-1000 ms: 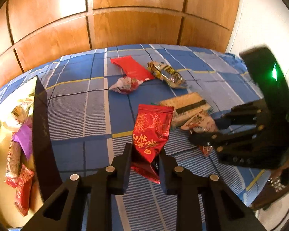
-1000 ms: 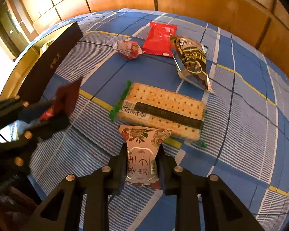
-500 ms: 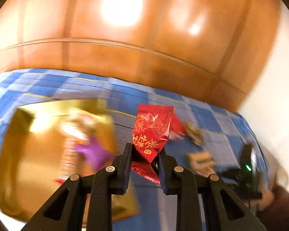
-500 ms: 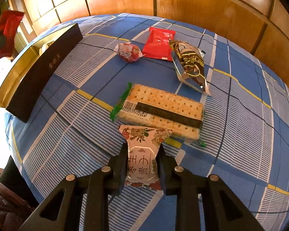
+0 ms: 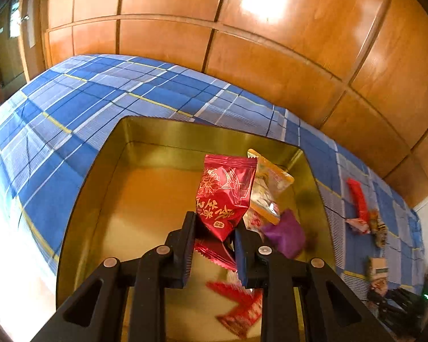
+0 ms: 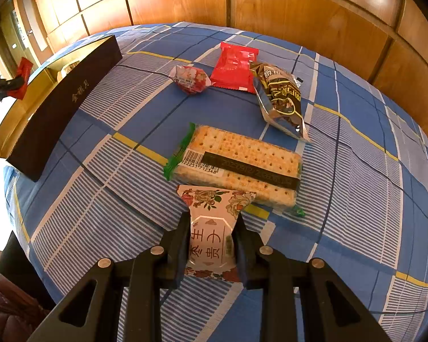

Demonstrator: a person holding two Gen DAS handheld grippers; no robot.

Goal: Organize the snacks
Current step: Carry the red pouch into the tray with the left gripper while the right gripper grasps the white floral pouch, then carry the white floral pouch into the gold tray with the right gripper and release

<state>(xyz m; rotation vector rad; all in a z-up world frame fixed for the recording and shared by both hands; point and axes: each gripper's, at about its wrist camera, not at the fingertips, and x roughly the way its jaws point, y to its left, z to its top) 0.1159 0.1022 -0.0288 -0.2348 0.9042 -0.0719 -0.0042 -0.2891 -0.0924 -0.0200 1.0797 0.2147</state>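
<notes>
Blue checked cloth (image 6: 80,228) covers the table, and brown wood panels (image 6: 314,2) stand behind it.

Nearest in the right wrist view, the right gripper (image 6: 213,245) pinches a white flower packet (image 6: 214,228) between its jaws, low over the cloth. Just past it lies a long cracker pack (image 6: 236,162). Farther off sit a small red-and-white candy (image 6: 189,79), a flat red packet (image 6: 234,67) and a dark shiny bag (image 6: 282,97). The dark side of the gold box (image 6: 62,105) stands far to the left.

In the left wrist view, the left gripper (image 5: 215,238) pinches a red packet (image 5: 225,196) by its lower end — the packet sticks up above the jaws. It hangs over the inside of the gold box. Under it and a bit to the right lie other snacks: more red packets (image 5: 239,305), a purple one (image 5: 285,235) and a clear yellow-edged one (image 5: 268,188).

The step looks like dropping the red packet in the box. To do it well, I think the left hand should go lower first, close to the gold floor. Then the jaws can spread slowly, so the packet lands flat beside the others and does not bounce out. There is a lot of bare floor on the left side — that may be a good spot. The white flower packet can wait its turn.
</notes>
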